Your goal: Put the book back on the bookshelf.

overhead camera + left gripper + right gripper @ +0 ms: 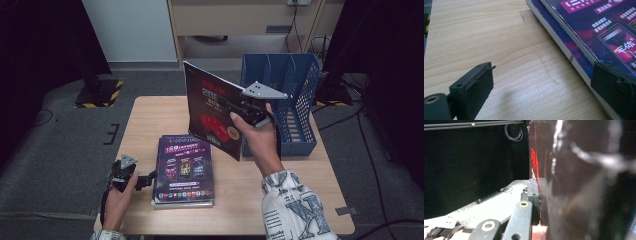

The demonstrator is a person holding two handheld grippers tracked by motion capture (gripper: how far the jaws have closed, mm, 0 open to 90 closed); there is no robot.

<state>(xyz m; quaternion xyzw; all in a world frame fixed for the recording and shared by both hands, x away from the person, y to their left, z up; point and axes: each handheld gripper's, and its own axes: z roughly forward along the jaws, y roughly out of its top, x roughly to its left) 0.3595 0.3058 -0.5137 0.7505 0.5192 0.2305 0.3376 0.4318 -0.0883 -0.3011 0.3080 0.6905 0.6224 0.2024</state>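
The magazine (212, 112) stands nearly upright in the air above the surface (240, 195), clamped at its edge by the right tongs (239, 106), just left of the blue file rack (290, 100); a stack of magazines (184, 170) lies flat near the left tongs (147, 179). In the left gripper view, those tongs (541, 82) gape open, empty, one pad over the stack's edge. In the right gripper view, the glossy cover (584, 182) sits pinched tight. Held by one edge, it could sag or catch a rack divider and slip free.
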